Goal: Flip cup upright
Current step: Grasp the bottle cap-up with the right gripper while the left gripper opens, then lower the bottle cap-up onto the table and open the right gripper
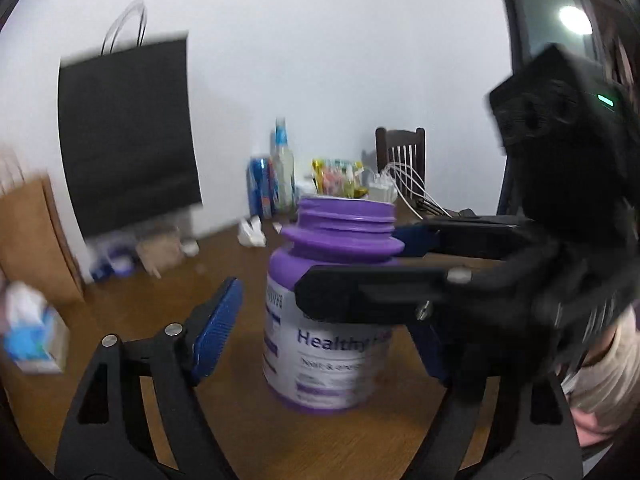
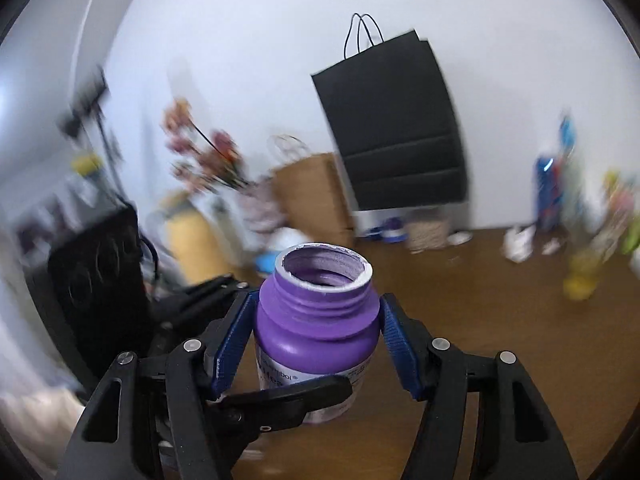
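The cup [image 1: 320, 312] here is really a purple supplement-style bottle with a white label. It stands upright on the brown wooden worktop [image 1: 224, 420], open threaded mouth facing up, right in the middle of the left wrist view. The label reads "Healthy" something; the rest is too blurry to make out.

The right claw [image 1: 360, 264] reaches in from the right side of that frame. One black finger crosses the front of the bottle just under the neck flange, and the other, with a blue pad, sits behind the neck. In the right wrist view the bottle fills the lower centre, and the blue pads [image 2: 236, 340] sit on either side of its shoulder. The left-hand pad looks to be touching. The right-hand one shows a thin sliver of gap, so I can't tell if it's actually pinching or just bracketing the bottle.

The left claw [image 1: 324, 336] is spread wide. Its left blue pad is well clear of the bottle at lower left of the frame, and the other is mostly hidden behind the right claw.

A black paper bag [image 2: 392, 128] stands against the white wall at upper centre-right of the right wrist view, with a brown paper bag [image 2: 312, 196] beside it. Everything further back is smeared with motion blur.
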